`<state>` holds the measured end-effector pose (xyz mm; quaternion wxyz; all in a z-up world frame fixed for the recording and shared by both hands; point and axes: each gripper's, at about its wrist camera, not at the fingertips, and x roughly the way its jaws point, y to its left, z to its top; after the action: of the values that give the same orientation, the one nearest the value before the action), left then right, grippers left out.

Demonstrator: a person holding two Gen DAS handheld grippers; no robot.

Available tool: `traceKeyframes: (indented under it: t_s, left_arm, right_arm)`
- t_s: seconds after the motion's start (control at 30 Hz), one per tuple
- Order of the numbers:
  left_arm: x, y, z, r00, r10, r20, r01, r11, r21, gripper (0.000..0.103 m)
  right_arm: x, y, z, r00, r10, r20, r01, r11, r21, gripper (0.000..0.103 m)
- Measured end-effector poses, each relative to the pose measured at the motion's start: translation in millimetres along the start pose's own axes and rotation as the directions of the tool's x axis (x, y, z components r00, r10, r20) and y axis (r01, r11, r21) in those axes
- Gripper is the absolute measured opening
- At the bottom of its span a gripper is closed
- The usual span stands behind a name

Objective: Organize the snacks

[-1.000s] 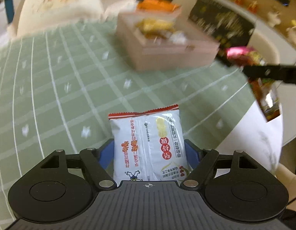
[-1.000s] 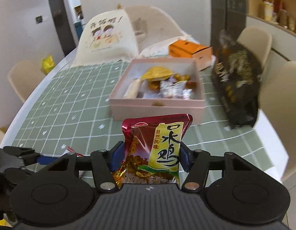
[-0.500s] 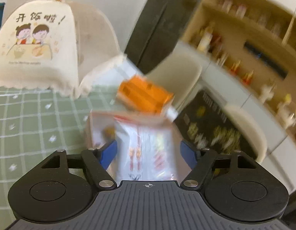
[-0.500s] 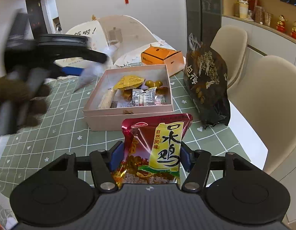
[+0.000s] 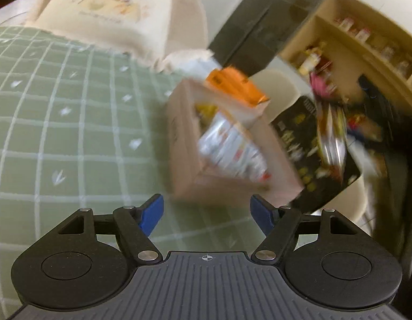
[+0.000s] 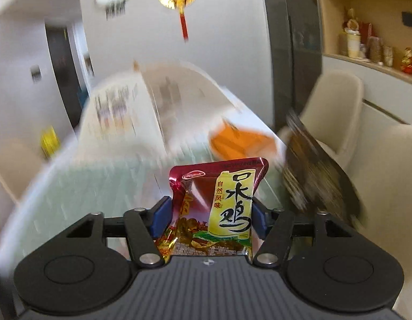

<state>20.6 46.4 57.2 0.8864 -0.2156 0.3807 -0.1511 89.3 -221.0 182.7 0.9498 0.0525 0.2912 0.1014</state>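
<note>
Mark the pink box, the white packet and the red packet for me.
Pink box [image 5: 184,186], left wrist view, near wall.
White packet [image 5: 232,149], left wrist view, its middle, inside box.
Red packet [image 6: 216,208], right wrist view, front face.

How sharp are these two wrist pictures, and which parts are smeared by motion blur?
Left wrist view: the black left gripper is crisp and the green checked tablecloth fairly clear, but the pink cardboard box is smeared. Right wrist view: the red and yellow snack packet in the right gripper is sharp; the table behind streaks, and the shelf looks clearer.
</note>
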Motion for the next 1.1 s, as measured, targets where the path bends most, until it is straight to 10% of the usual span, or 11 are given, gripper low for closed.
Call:
traceKeyframes:
  t_s: [0.2,0.7,0.83,1.1]
  left_arm:
    - [-21,21,-19,0.99,0.141,0.005,-0.141,0.981,0.137,0.077]
    - [19,15,-42,0.962,0.252,0.109,-0.274,0.908,0.317,0.089]
    - [29,9,-46,0.947,0.291,0.139,-0.322,0.876,0.359,0.09]
    - [35,5,-46,0.932,0.326,0.161,-0.363,0.859,0.36,0.093]
  right_arm:
    - [53,4,13,0.994,-0.055,-0.091,0.052,0.998,-0.03,0.085]
    - [48,35,-147,0.949,-0.121,-0.29,0.096,0.991,-0.098,0.087]
    - [54,36,-153,0.945,-0.219,-0.245,0.189,0.972,-0.141,0.103]
    - [47,22,-169,0.967,-0.198,-0.163,0.186,0.979,-0.085,0.103]
